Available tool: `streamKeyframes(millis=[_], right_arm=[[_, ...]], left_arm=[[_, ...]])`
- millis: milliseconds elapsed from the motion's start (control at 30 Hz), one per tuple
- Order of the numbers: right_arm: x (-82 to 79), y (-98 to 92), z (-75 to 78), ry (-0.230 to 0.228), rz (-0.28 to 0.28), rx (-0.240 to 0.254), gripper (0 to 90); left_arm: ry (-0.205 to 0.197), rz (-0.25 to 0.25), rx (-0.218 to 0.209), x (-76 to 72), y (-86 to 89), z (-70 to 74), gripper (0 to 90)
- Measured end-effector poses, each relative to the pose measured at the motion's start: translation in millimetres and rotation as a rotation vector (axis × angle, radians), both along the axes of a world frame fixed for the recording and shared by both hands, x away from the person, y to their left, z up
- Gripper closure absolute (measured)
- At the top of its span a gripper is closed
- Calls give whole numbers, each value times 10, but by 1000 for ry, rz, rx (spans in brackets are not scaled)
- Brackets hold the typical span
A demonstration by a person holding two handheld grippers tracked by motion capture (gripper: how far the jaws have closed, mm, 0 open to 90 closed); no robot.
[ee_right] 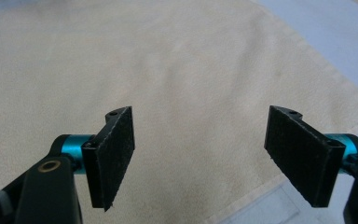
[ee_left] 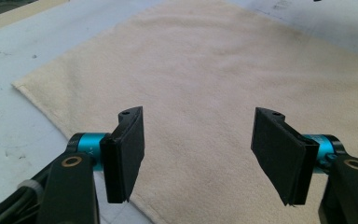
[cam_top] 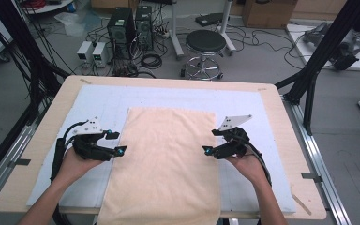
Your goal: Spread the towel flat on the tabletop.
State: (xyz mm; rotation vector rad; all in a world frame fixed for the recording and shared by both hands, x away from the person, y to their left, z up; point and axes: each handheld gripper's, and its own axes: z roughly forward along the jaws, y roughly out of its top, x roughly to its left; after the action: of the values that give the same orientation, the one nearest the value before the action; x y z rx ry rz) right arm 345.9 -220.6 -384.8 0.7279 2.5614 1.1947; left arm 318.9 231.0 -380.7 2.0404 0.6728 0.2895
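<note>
Towel (cam_top: 166, 164) lay flat between both tools, long axis running from the person's table edge away toward the far side, near end hanging over the front edge. Left gripper (cam_top: 117, 143) sat at its left long edge, right gripper (cam_top: 209, 142) at its right long edge, about level with each other and equally near. Both had jaws spread wide, nothing held, cloth under the gaps. Farther off, pale mat (cam_top: 168, 96) and wooden table (cam_top: 168, 82).
</note>
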Motion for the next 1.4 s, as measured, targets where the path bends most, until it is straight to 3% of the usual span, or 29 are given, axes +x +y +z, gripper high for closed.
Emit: streamKeyframes(millis=[1100, 1233, 1400], right_arm=[[29, 2, -34, 4, 2, -21, 237], [93, -14, 12, 8, -16, -42, 236], [228, -17, 165, -10, -25, -39, 237]], left_arm=[[14, 11, 14, 87, -39, -67, 347], [18, 40, 23, 221, -44, 8, 353], [-2, 58, -9, 414, -38, 193, 348]])
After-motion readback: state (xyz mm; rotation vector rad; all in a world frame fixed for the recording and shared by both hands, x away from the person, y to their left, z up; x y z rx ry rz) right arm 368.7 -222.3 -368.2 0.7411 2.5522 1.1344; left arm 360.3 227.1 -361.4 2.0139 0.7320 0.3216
